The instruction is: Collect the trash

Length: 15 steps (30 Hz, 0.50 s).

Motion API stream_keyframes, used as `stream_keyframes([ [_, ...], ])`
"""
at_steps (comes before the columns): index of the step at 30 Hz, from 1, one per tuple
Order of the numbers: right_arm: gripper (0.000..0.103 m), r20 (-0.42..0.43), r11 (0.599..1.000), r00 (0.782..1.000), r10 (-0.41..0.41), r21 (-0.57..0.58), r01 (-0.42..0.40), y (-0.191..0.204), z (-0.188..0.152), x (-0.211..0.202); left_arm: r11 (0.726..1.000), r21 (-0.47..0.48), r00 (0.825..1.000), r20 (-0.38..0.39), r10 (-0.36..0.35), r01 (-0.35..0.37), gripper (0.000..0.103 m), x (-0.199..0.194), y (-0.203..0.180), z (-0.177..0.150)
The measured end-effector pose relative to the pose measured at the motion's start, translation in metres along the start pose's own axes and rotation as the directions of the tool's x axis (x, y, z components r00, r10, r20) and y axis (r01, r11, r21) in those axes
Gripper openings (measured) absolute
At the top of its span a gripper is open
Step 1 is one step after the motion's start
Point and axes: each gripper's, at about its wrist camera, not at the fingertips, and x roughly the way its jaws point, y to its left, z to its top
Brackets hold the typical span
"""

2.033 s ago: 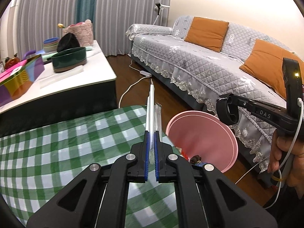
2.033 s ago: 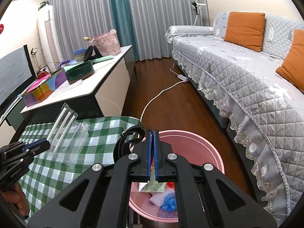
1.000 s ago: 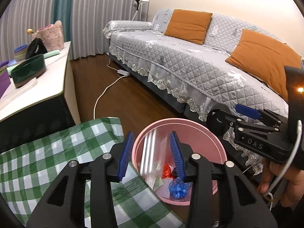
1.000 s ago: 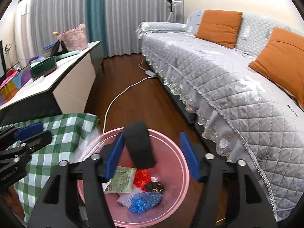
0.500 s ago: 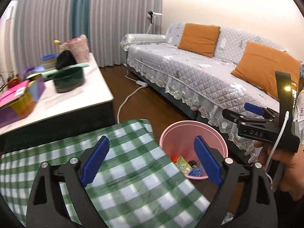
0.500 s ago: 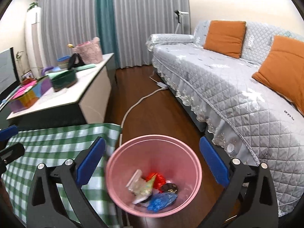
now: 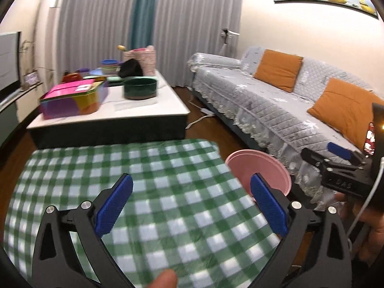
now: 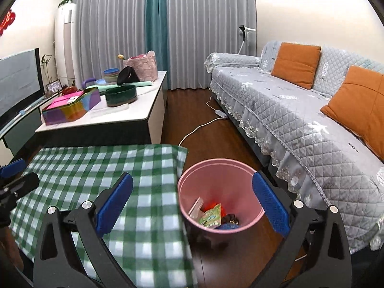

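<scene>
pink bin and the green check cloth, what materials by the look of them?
Pink bin: looks like moulded plastic, with a smooth thin wall, an even rim and a soft sheen. Green check cloth: probably woven fabric or a soft vinyl tablecloth; it drapes and folds over the table corner, matte and blurred, so I can't tell the weave.

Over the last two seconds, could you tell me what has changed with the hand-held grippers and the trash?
Both let go: the left hand-held gripper dropped its clear straw packet and the right hand-held gripper its black piece into the pink bin. Both jaws then opened wide and pulled back above the checked cloth, which now shows no trash. The bin, sofa and side table stayed put.
</scene>
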Motion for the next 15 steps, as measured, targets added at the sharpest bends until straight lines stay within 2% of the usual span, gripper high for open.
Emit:
stream_keyframes([
  [5, 0.098, -0.025, 1.0, 1.0, -0.007, -0.019, 0.006, 0.02, -0.032, -0.012, 0.995, -0.057, 0.996, -0.028, 0.084, -0.085, 0.095, -0.02, 0.009, -0.038],
  [9, 0.098, -0.06, 0.998, 0.998, 0.012, -0.059, -0.016, 0.042, -0.056, -0.017, 0.993, -0.058, 0.993, -0.06, 0.097, -0.101, 0.095, -0.029, 0.011, -0.061],
  [15, 0.098, -0.045, 0.997, 0.999, 0.007, -0.078, -0.01, 0.053, -0.058, -0.015, 0.988, -0.05, 0.988, -0.052, 0.142, -0.145, 0.095, -0.025, 0.019, -0.07],
])
